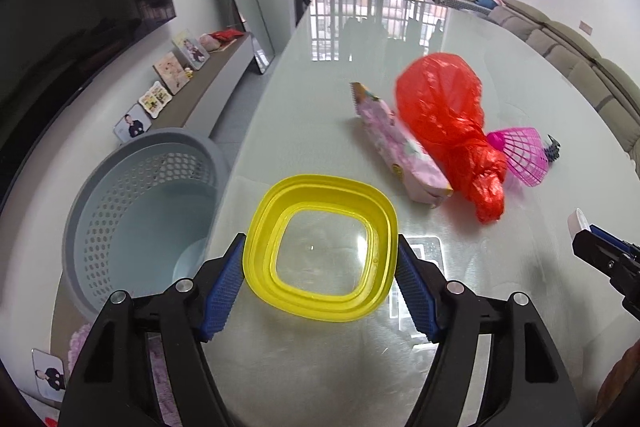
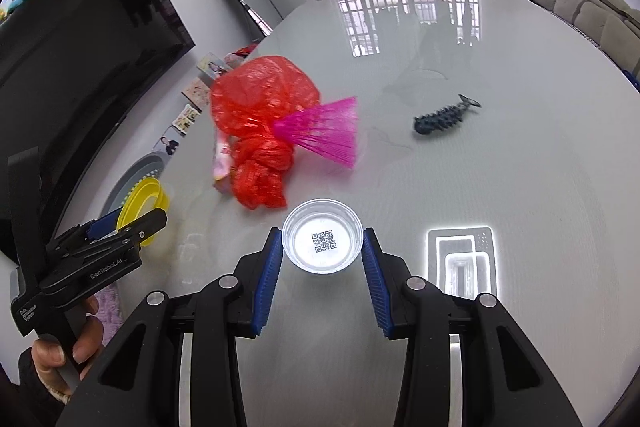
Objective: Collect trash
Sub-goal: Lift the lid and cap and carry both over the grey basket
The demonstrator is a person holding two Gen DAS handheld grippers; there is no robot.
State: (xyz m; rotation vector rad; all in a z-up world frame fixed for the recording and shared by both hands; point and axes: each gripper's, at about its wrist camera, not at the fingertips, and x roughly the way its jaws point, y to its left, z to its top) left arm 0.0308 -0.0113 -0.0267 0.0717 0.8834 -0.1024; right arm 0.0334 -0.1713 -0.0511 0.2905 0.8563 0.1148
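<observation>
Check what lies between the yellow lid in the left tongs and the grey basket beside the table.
Nothing visible blocks it. The yellow lid sits between the left tongs pads, near the table edge. The grey basket stands open just past that edge, to the left; only bare glass lies between.

Not much to read here. The left gripper point(image 2: 142, 223), seen from the right wrist camera, has "GenRobot.AI" printed in white along its black body, plus a small white label lower down near the handle that looks like "Data Acquisition System", though it's tiny. The clear plastic cup point(image 2: 322, 242) shows a QR code at its bottom, no legible text with it.
</observation>
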